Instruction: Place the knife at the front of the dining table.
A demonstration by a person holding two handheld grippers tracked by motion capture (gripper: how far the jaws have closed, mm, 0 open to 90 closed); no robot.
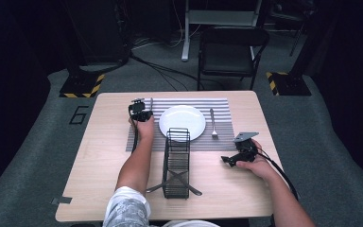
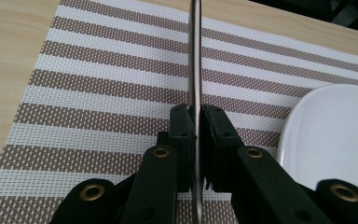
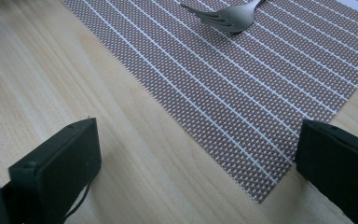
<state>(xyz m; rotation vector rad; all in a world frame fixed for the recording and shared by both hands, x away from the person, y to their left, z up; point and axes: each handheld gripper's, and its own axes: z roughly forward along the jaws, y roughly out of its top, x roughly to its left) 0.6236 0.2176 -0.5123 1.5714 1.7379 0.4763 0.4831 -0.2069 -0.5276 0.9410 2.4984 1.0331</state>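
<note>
Knife [image 2: 195,70]: thin, flat, polished steel, seen edge-on, clamped between my left gripper's [image 2: 195,116] pads and running straight ahead over the woven striped mat [image 2: 98,93]. Smooth white plate [image 2: 335,130] lies just right of my fingers. My right gripper [image 3: 200,154] stands wide, holding nothing, over wood table [image 3: 51,70]; steel fork [image 3: 228,16] ahead.
</note>
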